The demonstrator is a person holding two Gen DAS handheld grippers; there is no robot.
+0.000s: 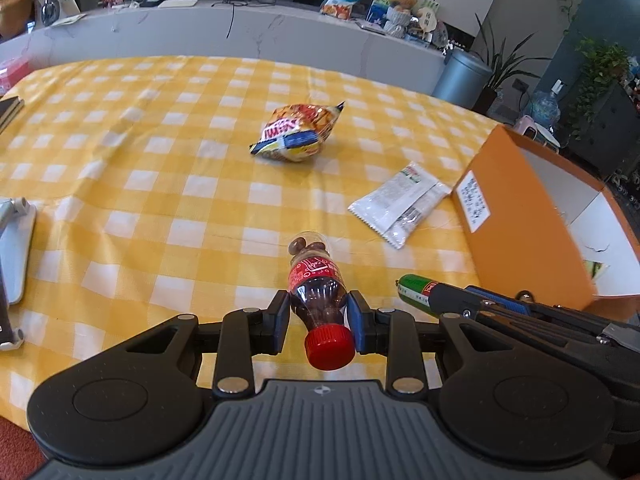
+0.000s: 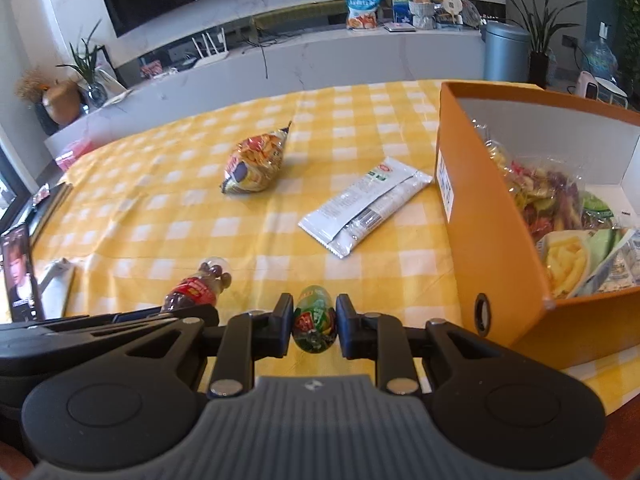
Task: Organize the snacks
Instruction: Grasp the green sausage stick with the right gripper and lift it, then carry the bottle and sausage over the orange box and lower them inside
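Note:
My left gripper (image 1: pixel 319 312) is shut on a small cola-shaped candy bottle (image 1: pixel 318 292) with a red cap, held over the yellow checked tablecloth (image 1: pixel 160 168). My right gripper (image 2: pixel 313 322) is shut on a green snack tube (image 2: pixel 313 320); the tube also shows in the left wrist view (image 1: pixel 416 290). A puffed orange snack bag (image 1: pixel 298 132) and a flat white packet (image 1: pixel 400 204) lie further out on the cloth. The orange box (image 2: pixel 472 216) at the right holds several snack bags (image 2: pixel 568 240). The bottle also shows in the right wrist view (image 2: pixel 196 288).
A phone on a stand (image 2: pixel 20 276) shows at the left edge of the table. A white stand (image 1: pixel 12 248) is at the left. A marble counter (image 1: pixel 240 32) with a snack bag, a teddy bear and routers runs behind the table. A grey bin (image 1: pixel 460 76) stands beyond the far right corner.

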